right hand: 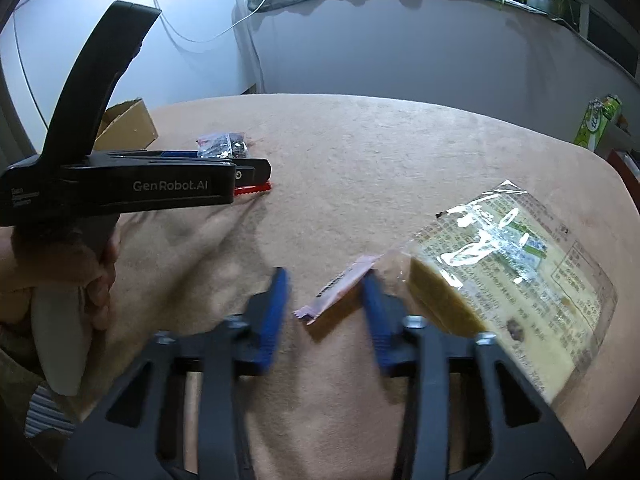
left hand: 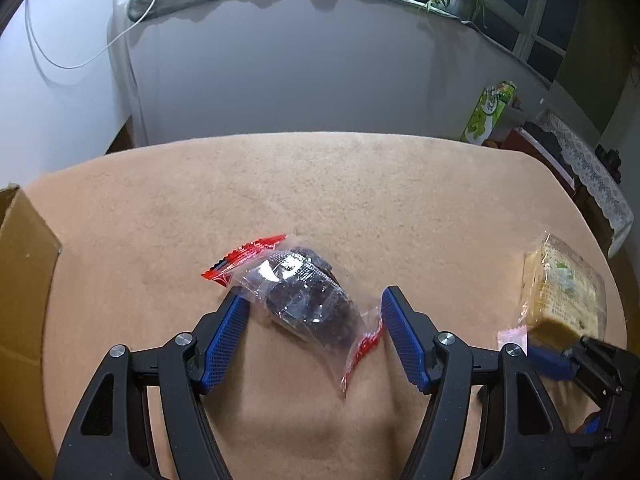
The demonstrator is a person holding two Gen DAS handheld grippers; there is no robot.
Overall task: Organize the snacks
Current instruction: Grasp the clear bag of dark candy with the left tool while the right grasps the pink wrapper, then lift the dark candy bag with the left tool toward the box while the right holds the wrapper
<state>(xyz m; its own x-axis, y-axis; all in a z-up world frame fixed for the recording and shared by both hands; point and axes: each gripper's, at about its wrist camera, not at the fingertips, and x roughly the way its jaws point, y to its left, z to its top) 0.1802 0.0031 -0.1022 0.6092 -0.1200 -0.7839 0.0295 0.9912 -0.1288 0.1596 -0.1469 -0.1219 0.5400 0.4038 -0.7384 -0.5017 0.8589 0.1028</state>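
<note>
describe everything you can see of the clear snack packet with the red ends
The snack packet is a clear, crinkly plastic wrapper with dark lumpy contents and red serrated seals at both ends. It looks sealed and lies flat and diagonal on the tan cloth, one red end far-left, the other near-right. It sits between the open blue fingers of the left hand-held gripper; the left finger seems to touch its side, the right one stands beside the near seal. From the right wrist view it is mostly hidden.

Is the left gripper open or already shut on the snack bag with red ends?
Open. The left gripper has its blue pads on both sides of the snack bag, with a gap showing at the right pad; the bag lies on the table.
</note>
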